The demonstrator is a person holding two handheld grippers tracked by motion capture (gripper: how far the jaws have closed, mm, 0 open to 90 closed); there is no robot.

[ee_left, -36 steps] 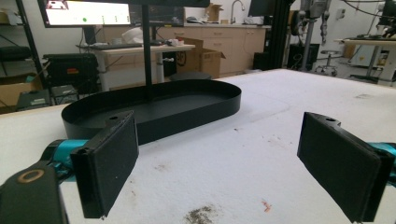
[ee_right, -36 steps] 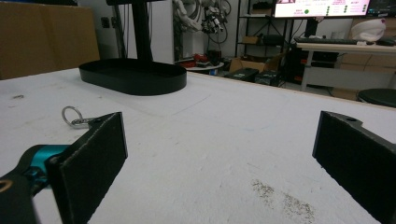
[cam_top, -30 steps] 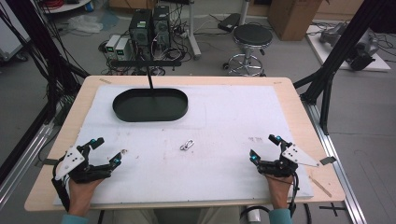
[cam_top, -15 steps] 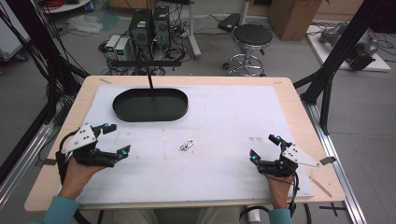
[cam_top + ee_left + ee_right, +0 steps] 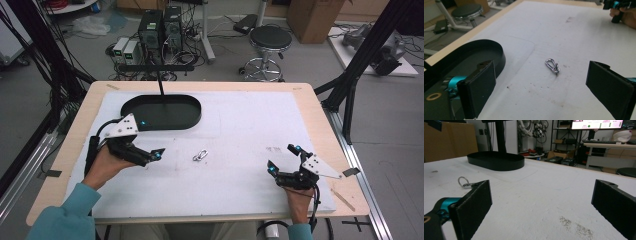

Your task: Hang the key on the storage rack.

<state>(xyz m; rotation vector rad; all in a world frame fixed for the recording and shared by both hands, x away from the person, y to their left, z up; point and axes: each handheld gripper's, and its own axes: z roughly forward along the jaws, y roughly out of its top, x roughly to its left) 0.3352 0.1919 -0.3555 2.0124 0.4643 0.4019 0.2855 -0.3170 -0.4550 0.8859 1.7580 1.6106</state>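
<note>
The left tongs (image 5: 152,156) hang just above the counter (image 5: 300,95) with their jaws spread wide and nothing between them, aimed at the metal clip (image 5: 200,156) that lies a little ahead. In the left gripper view the clip (image 5: 552,66) sits flat on the white mat (image 5: 579,37), between the two black pads (image 5: 480,87) but farther out — not yet within their reach.

The clip looks like a small steel snap hook joined to a ring: light, rigid, smooth and probably slippery, and so thin that it lies almost flush with the mat. My judgement is that the best hold is across the long hook body, pads brought down low on either side; the ring end would likely pivot or skid away.

Behind and to the left of the clip stands the black oval tray (image 5: 161,111), low-walled, and as far as its inside shows, it holds nothing. A dark post rises just behind it.

At the right, the right tongs (image 5: 283,161) rest near the counter's front edge, well apart from the clip — jaws likewise wide open and empty.
</note>
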